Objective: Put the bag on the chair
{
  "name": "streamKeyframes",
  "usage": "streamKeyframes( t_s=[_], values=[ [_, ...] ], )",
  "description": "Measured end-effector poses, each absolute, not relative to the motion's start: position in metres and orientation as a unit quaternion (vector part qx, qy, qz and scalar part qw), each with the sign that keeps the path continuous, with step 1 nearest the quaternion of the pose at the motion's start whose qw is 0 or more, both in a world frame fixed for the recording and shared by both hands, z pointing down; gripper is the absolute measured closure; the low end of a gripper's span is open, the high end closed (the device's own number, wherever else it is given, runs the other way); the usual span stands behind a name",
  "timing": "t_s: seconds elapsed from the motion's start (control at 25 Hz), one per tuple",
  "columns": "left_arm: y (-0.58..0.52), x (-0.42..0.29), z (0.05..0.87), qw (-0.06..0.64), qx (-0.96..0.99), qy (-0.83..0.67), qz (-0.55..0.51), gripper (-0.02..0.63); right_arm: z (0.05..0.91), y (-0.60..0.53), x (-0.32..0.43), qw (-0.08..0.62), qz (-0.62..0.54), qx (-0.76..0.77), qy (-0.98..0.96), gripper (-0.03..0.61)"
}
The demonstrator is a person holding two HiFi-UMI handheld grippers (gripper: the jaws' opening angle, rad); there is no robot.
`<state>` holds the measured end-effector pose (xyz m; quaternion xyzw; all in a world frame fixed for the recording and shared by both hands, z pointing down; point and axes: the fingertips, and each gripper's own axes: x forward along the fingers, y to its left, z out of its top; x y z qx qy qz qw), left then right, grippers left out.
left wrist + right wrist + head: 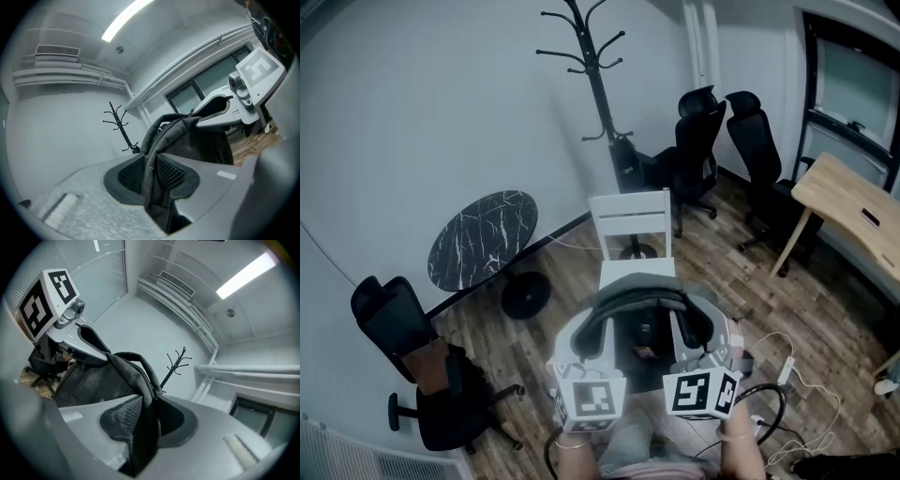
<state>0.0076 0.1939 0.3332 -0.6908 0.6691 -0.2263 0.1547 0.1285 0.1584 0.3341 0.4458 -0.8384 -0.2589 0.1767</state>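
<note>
A grey bag [641,302] with a dark handle hangs between my two grippers, just in front of and above the seat of a white wooden chair [630,217]. My left gripper [579,337] is shut on the bag's left edge. In the left gripper view grey fabric [149,159] is pinched between the ribbed pads [169,174] of my left gripper [151,177]. My right gripper [699,330] is shut on the bag's right edge. In the right gripper view dark fabric [146,427] is clamped in my right gripper [143,422]. The bag's mouth gapes open.
A black coat rack [597,84] stands behind the chair by the wall. A round black marble table [482,238] is at left, black office chairs [424,375] [701,141] at left and back right, a wooden desk [853,208] at right. Cables [780,375] lie on the floor.
</note>
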Motion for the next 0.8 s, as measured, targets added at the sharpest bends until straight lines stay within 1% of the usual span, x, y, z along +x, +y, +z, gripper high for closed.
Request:
streamKeyframes(
  t_s=[0.36, 0.8],
  values=[
    [0.148, -0.006, 0.334, 0.156, -0.695, 0.664, -0.227, 0.526, 0.338, 0.114, 0.113, 0.178, -0.257, 0.445, -0.839, 0.483],
    [0.076, -0.055, 0.335, 0.16, -0.707, 0.648, -0.233, 0.528, 0.334, 0.048, 0.068, 0.197, -0.264, 0.459, -0.825, 0.488]
  ],
)
